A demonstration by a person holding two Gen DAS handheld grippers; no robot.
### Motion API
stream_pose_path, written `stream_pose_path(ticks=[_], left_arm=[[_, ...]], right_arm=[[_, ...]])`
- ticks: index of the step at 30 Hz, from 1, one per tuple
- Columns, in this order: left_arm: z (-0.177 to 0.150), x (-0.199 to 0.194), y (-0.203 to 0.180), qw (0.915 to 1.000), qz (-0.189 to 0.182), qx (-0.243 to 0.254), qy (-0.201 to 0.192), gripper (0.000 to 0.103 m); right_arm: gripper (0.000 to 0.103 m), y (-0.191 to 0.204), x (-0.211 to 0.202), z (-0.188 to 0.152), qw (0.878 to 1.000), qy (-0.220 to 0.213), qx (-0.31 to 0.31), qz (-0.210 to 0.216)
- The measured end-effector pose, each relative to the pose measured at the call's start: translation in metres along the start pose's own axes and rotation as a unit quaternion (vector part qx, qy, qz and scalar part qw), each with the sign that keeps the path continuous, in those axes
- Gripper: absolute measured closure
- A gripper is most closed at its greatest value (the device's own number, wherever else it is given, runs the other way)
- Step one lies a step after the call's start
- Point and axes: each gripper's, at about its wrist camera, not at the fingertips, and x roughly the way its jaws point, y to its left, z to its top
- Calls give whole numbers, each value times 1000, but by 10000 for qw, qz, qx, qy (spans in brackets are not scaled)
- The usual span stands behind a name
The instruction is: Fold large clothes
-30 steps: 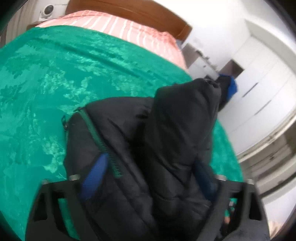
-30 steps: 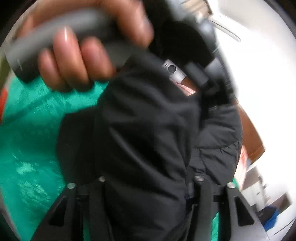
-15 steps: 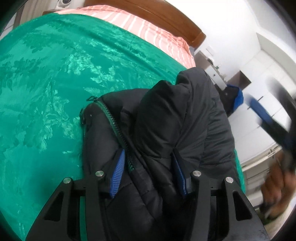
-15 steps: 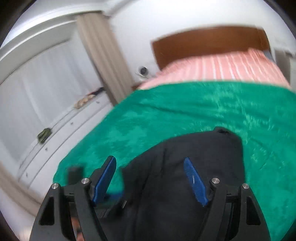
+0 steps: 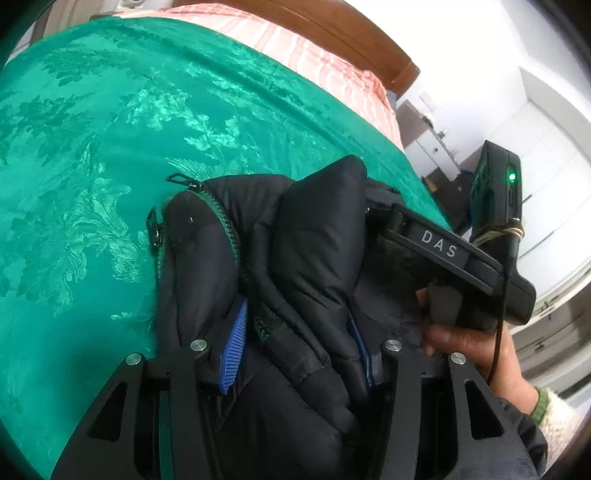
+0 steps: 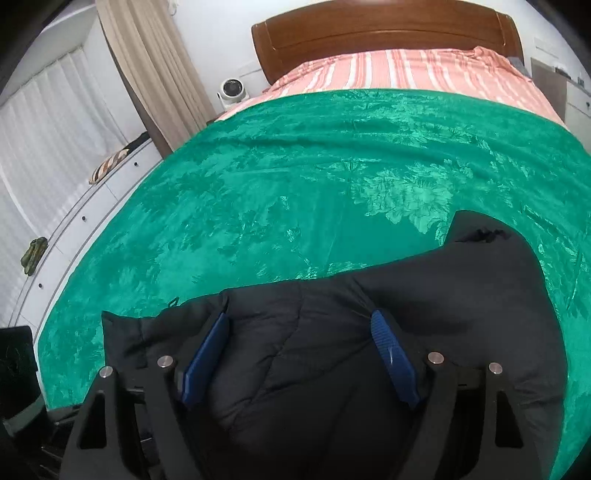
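Note:
A black puffer jacket [image 5: 314, 258] with a green zipper lies bunched on the green bedspread [image 5: 92, 129] near the bed's foot. My left gripper [image 5: 295, 343] has its blue pads around a thick fold of the jacket, holding it. My right gripper [image 6: 303, 350] is open, its blue pads spread over the jacket [image 6: 332, 350] and resting on it. In the left wrist view the right tool and the hand holding it [image 5: 461, 258] sit at the jacket's right side.
The green bedspread [image 6: 295, 166] covers most of the bed, with a pink striped sheet [image 6: 406, 66] and wooden headboard [image 6: 384, 29] beyond. White drawers [image 6: 55, 221] and curtains stand left; white wardrobes [image 5: 535, 147] stand right.
The right gripper let go of the jacket, swung round to face the headboard and came down open onto the jacket. The left gripper's jaws narrowed on the fold and lowered the jacket to the bed.

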Motion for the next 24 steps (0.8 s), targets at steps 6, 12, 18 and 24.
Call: stream_pose_path(ticks=[6, 12, 18, 24], left_arm=[[6, -20, 1, 9989, -209, 4, 425, 48], [3, -48, -8, 9989, -128, 203, 391, 33], [-8, -33, 2, 9981, 330, 97, 517, 28], [-14, -21, 21, 9965, 597, -353, 464, 13]], right_arm=[[24, 12, -63, -8, 9991, -121, -283, 284], [24, 94, -116, -94, 9760, -23, -2166, 240], [22, 122, -84, -150, 9503, -369, -3025, -639], [22, 130, -69, -164, 9360, -562, -3364, -874]])
